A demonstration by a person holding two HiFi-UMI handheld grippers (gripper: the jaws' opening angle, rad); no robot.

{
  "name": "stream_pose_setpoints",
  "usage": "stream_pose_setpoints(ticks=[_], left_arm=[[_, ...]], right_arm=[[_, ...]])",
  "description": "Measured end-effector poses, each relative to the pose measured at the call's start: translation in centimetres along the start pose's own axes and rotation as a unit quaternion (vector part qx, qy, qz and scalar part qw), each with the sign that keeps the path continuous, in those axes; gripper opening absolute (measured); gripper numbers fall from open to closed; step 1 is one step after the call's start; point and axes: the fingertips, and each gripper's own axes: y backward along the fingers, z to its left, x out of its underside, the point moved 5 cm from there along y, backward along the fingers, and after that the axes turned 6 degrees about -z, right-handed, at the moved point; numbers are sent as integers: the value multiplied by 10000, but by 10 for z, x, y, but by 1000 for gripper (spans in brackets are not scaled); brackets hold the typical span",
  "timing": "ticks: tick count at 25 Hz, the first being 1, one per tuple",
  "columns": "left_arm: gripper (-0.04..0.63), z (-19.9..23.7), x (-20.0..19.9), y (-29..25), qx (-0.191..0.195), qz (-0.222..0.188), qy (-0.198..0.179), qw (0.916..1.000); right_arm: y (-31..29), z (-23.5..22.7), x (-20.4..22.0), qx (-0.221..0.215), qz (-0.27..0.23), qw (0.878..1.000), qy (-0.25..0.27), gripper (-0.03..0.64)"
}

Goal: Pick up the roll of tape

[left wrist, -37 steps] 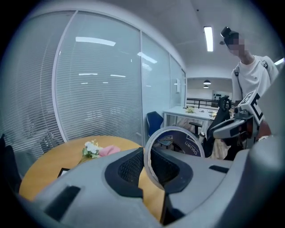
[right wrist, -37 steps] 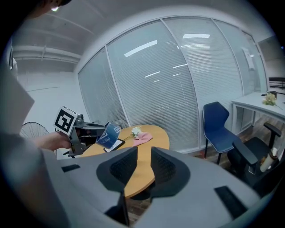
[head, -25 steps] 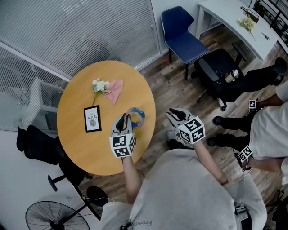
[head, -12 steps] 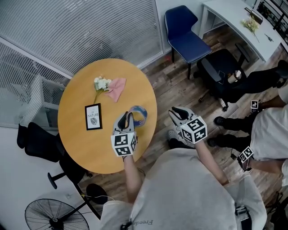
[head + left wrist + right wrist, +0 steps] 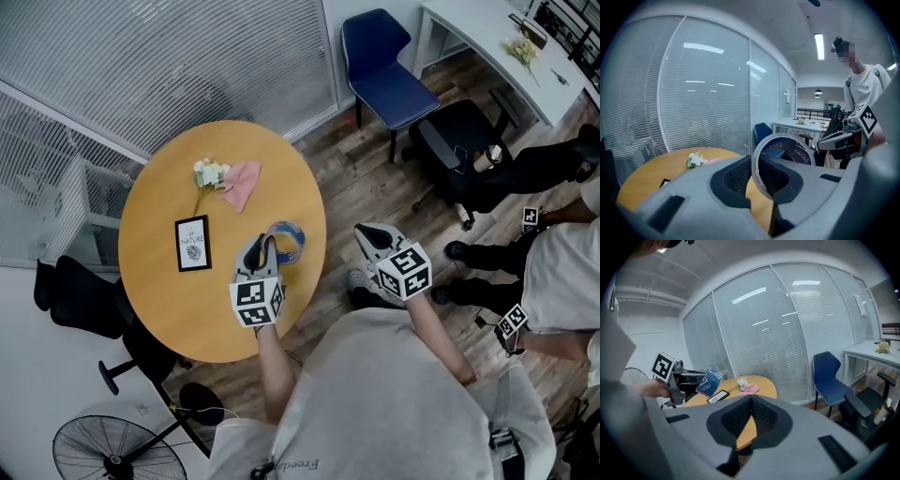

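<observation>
One thing changed on our end: the right gripper point(image 5: 751, 414) snapped closed. A moment back its jaws stood wide. Now the pads sit pressed together with nothing between them, out past the table edge over the wood floor point(image 5: 375, 178).

Our left gripper point(image 5: 757, 172) hasn't budged and is pinching the roll of tape point(image 5: 787, 149) by its wall, one pad inside the ring and one outside, with the roll standing on edge.

From the right gripper view the roll looks clear of the round table point(image 5: 169, 309), held up over its near side. So we'd say the pickup is basically done, and the right hand closing just means it's sitting this one out.

Further out on the tabletop are the little framed card point(image 5: 192, 244), the pink cloth point(image 5: 242, 184) and the white flowers point(image 5: 208, 175), all well apart from the tape.
</observation>
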Motion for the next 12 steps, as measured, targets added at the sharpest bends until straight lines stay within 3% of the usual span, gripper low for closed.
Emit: stream_pose_setpoints(ticks=[12], left_arm=[[54, 2, 4, 1, 34, -29, 15, 10000]], right_arm=[[4, 5, 0, -65, -74, 9999, 56, -3]])
